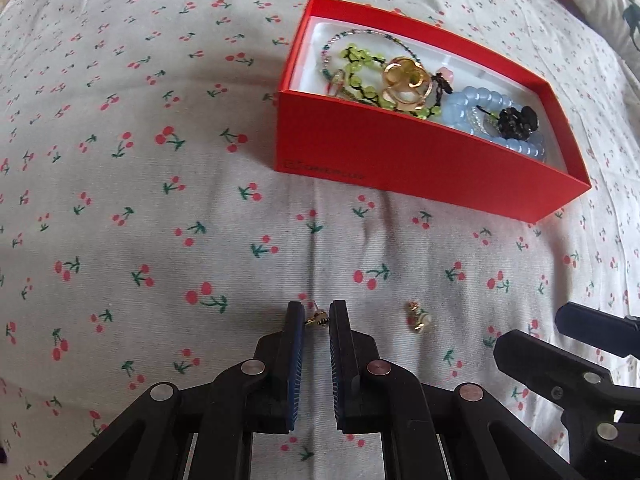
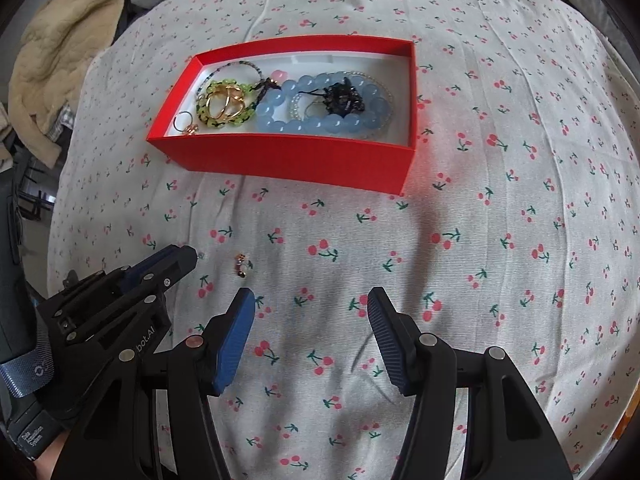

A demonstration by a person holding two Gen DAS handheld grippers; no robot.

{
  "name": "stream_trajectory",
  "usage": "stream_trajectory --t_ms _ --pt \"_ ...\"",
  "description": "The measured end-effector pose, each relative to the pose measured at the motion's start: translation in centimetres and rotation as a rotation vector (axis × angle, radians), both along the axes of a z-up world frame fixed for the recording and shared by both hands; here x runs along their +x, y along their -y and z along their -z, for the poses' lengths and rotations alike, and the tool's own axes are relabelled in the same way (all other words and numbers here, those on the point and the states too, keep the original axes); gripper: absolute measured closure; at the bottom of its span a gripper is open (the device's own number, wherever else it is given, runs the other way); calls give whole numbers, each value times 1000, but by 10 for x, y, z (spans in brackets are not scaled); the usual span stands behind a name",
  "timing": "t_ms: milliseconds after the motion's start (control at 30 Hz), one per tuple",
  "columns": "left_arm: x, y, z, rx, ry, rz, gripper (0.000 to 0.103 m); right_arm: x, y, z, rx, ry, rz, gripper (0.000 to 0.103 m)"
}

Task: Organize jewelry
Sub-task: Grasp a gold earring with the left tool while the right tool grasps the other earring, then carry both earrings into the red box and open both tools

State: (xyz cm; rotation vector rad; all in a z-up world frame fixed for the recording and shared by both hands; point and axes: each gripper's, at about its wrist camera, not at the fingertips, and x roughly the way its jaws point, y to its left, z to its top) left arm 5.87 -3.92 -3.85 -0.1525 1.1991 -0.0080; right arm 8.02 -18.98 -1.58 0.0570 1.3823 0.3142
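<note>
A small gold earring (image 1: 317,319) is pinched by the left gripper (image 1: 316,312) near the red box (image 1: 400,160), while the right gripper (image 2: 311,304) is held open, empty.

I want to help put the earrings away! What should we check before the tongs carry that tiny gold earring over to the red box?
1. Left tongs pinching the gold earring: ok, it sits between the pads.
2. Grip firm enough to lift: cannot tell, the earring is tiny and caught only at the very tips.
3. Red box open: ok, no lid on it.
4. Room in the box: ok, white floor shows beside the blue bead bracelet.
5. Right tongs out of the way: ok, open and empty, off to the side.
6. Second earring: not ok, it lies on the cherry sheet.
</note>
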Motion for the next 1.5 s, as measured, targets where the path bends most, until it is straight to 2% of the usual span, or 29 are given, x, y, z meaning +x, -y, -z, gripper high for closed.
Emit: stream_trajectory --t_ms 300,433,633,800,900,1133,1500 --pt "-16 -36 -2 14 -4 -31 96 5 -28 15 1 -4 -11 43" --pt "-17 -41 -2 9 -6 -32 96 7 -39 22 -6 -4 -18 56" --pt "-20 -44 -4 -7 -5 -24 96 6 -53 26 -50 45 -43 67" --pt "-21 -43 -4 -8 -5 -17 96 6 -60 26 -68 61 -83 88" --pt "-23 -45 -5 -18 -4 -21 96 7 -57 26 -57 53 -83 94" --pt "-24 -48 -7 -63 0 -40 96 5 -38 17 27 30 -51 97" --pt "-24 -44 -8 -86 7 -50 96 -1 -19 -14 98 70 -49 97"
